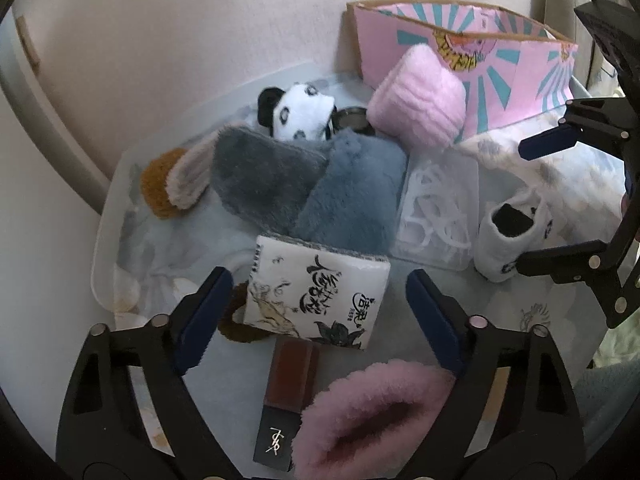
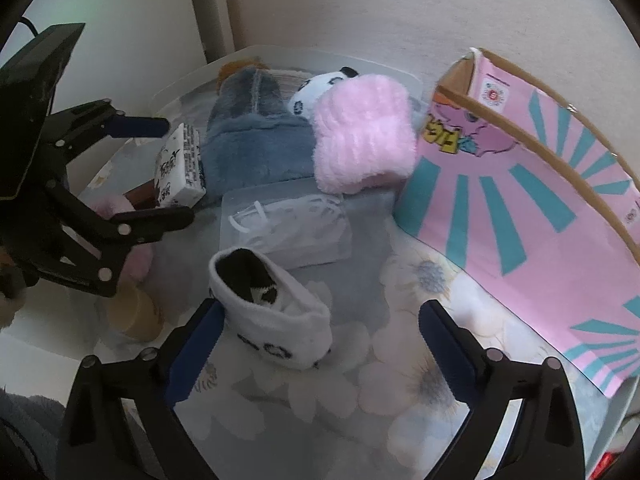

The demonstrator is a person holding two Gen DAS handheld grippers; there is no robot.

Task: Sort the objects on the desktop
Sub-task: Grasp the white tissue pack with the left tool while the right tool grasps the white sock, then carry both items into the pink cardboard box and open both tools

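Note:
A white tissue pack (image 1: 316,292) with black brush lettering lies between the pads of my left gripper (image 1: 316,280); the jaws stand open, with a gap on each side of the pack. From the right wrist view the left gripper (image 2: 178,168) straddles the same tissue pack (image 2: 180,168). A white sock with a black lining (image 2: 276,320) lies between the pads of my right gripper (image 2: 320,308), close to its left pad and far from the right one. That open right gripper (image 1: 521,205) brackets the sock (image 1: 508,236) in the left wrist view.
Grey-blue fluffy slippers (image 1: 348,200), a panda plush (image 1: 300,112), a pink fluffy pad (image 1: 416,96) and a clear bag of white masks (image 1: 436,208) crowd a translucent tray (image 1: 104,240). A pink cardboard box (image 2: 520,184) stands at the right. A dark lipstick box (image 1: 280,408) and pink scrunchie (image 1: 372,412) lie nearest.

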